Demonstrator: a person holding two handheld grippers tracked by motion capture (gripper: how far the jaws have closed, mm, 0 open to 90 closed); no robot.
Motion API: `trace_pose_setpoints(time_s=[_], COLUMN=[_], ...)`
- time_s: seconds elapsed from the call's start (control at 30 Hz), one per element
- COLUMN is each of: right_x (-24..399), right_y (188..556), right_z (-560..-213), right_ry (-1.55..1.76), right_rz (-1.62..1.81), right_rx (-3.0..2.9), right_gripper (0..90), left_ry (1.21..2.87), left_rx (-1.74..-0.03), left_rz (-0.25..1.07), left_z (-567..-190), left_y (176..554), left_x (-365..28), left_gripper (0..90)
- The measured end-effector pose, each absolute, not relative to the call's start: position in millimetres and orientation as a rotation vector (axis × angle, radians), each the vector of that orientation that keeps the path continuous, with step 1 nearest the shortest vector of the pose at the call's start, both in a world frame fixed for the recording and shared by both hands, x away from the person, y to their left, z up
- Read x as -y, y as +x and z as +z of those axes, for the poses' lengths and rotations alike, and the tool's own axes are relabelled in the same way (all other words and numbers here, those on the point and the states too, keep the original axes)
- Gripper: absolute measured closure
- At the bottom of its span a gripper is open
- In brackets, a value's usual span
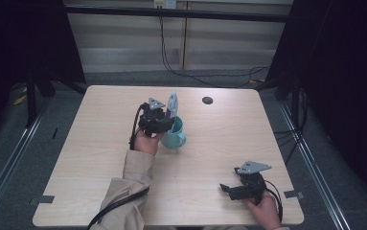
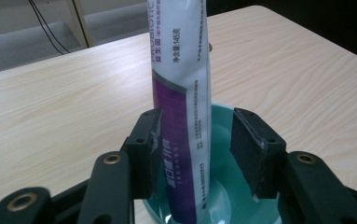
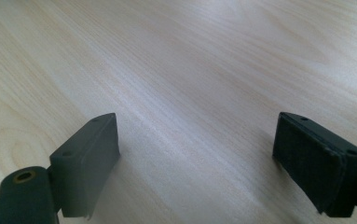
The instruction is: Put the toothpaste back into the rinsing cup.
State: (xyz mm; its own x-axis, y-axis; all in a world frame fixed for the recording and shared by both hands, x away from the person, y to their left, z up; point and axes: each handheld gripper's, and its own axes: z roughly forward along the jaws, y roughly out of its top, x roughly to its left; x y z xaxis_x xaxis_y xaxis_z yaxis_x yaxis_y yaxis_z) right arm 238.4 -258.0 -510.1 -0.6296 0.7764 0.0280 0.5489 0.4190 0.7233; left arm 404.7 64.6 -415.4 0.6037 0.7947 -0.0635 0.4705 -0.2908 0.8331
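A white and purple toothpaste tube (image 1: 172,106) stands upright in a teal cup (image 1: 177,137) near the middle of the wooden table (image 1: 95,143). My left gripper (image 1: 168,123) is at the cup's near left side, its jaws on either side of the tube. In the left gripper view the tube (image 2: 181,93) rests close against the left pad (image 2: 147,140), and a clear gap separates it from the right pad (image 2: 250,149); the jaws are open over the cup (image 2: 227,186). My right gripper (image 1: 228,184) rests low at the near right of the table, open (image 3: 197,126) over bare wood.
A small dark round grommet (image 1: 207,100) sits in the tabletop at the far right of the cup. Black cables (image 1: 181,72) trail on the floor beyond the far edge. Dark frames stand at both sides of the table.
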Motion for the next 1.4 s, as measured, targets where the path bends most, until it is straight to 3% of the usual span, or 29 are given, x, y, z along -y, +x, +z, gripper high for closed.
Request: trace_pose_setpoints(time_s=[0.6, 1.03, 1.4], right_x=[258.0, 258.1, 258.0], right_y=[238.3, 238.4, 238.4], right_z=[-510.1, -510.2, -510.1], right_ry=[1.146, 1.144, 1.146], right_rz=[1.032, 1.033, 1.032], right_rx=[-2.367, -2.367, -2.367], right_gripper=[13.4, 13.5, 13.5], left_ry=[1.963, 1.975, 1.965], left_rx=[-0.984, -0.945, -0.934], left_rz=[0.480, 0.416, 0.349], left_z=[-407.6, -404.1, -406.0], left_y=[402.5, 396.5, 393.5], left_x=[-70.0, -77.3, -89.8], left_gripper=[38.1, 26.7, 23.0])
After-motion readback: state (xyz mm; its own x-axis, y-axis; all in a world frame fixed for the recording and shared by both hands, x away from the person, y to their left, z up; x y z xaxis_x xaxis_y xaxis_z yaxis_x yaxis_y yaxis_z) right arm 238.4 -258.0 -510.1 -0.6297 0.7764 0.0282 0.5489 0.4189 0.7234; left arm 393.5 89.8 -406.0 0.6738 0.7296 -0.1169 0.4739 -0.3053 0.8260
